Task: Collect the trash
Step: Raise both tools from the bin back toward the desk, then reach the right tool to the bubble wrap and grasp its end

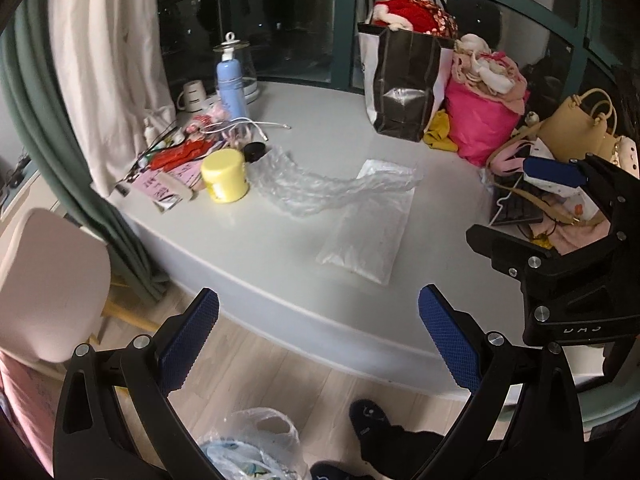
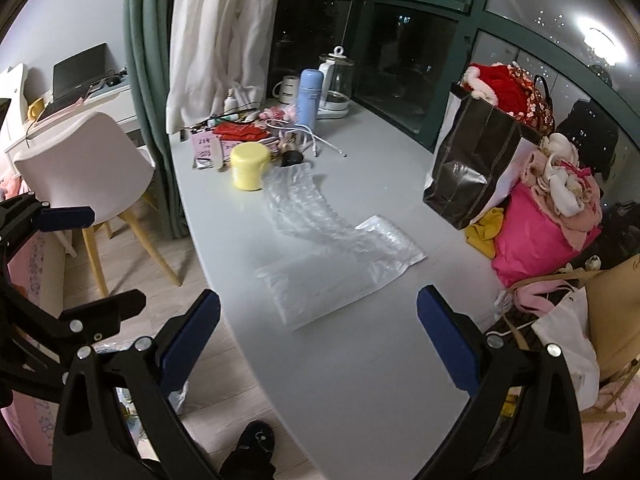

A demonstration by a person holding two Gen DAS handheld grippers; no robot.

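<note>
Both grippers spread wide, nothing held! Flat clear plastic bag (image 2: 324, 288) lies centre frame on the grey sill (image 2: 360, 380), long axis slanting up-right; right gripper (image 2: 318, 340) hangs just below it, nearer than left gripper (image 1: 318, 344); bubble wrap (image 2: 304, 208) beyond

Sill top (image 1: 256, 256): smooth, matt grey, faint sheen; bubble wrap (image 1: 304, 188): clear plastic film, crinkled, glossy; flat pouch (image 1: 368, 236): translucent plastic, smooth, frosted; yellow jar (image 1: 224, 175): matt plastic; blue flask (image 1: 231, 88): smooth, satin finish; kettle (image 2: 338, 76): clear glass, glossy; dark carrier bag (image 2: 476, 172): glossy coated paper, creased; pink bag (image 2: 536, 240): matt; floor (image 1: 256, 376): pale wood-look boards, matt; chair (image 2: 80, 160): smooth white plastic shell, wooden legs; left gripper (image 1: 319, 344): matt black plastic, blue pads knurled, metal screws; trash bag (image 1: 256, 444): thin, shiny plastic.
</note>
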